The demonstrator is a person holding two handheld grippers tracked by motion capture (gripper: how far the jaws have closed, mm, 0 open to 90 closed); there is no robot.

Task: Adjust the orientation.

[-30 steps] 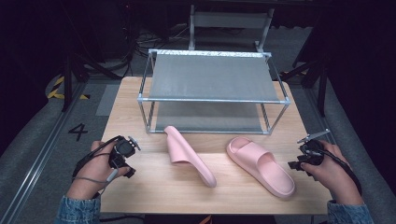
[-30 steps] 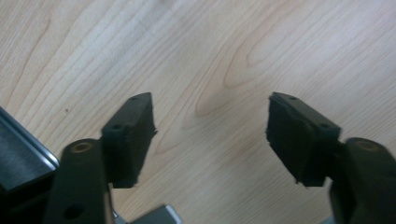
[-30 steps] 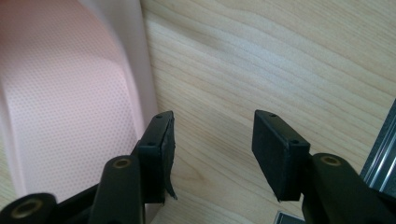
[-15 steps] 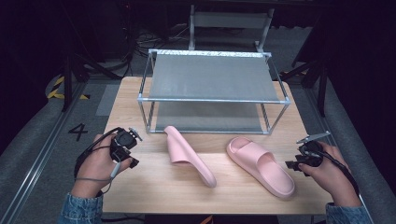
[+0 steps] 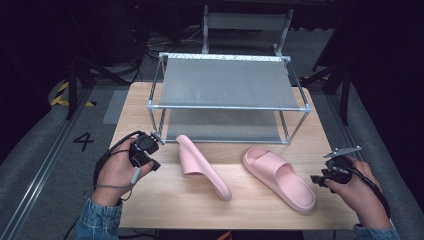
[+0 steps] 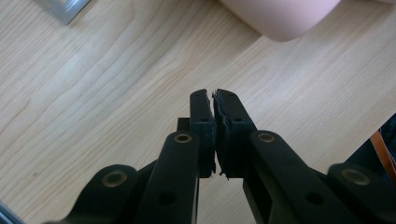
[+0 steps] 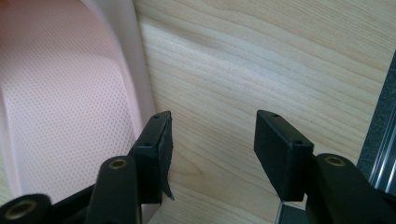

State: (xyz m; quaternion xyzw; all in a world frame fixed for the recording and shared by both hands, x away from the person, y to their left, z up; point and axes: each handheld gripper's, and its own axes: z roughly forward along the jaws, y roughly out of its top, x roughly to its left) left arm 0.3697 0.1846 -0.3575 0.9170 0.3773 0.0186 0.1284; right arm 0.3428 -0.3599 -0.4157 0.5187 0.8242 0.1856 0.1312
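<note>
Two pink slippers lie on the wooden table (image 5: 165,205). One slipper (image 5: 200,165) rests tipped on its side at the middle, and its end (image 6: 280,16) shows beyond my left gripper. The other slipper (image 5: 280,177) lies sole down to the right. My left gripper (image 5: 152,162) (image 6: 214,95) hovers left of the tipped slipper. Its jaws have just been closing and now stand shut with nothing between them. My right gripper (image 5: 317,179) (image 7: 212,121) is open over bare wood, its left jaw right beside the flat slipper's rim (image 7: 135,70).
A two-tier metal rack (image 5: 225,82) with grey mesh shelves stands across the back half of the table; its front left foot (image 6: 63,7) is near my left gripper. The table's right edge and a floor rail (image 7: 383,154) lie close to my right gripper.
My left hand has shifted right toward the tipped slipper and risen a little, and its jaws have gone from open to shut. The right hand has stayed put.
</note>
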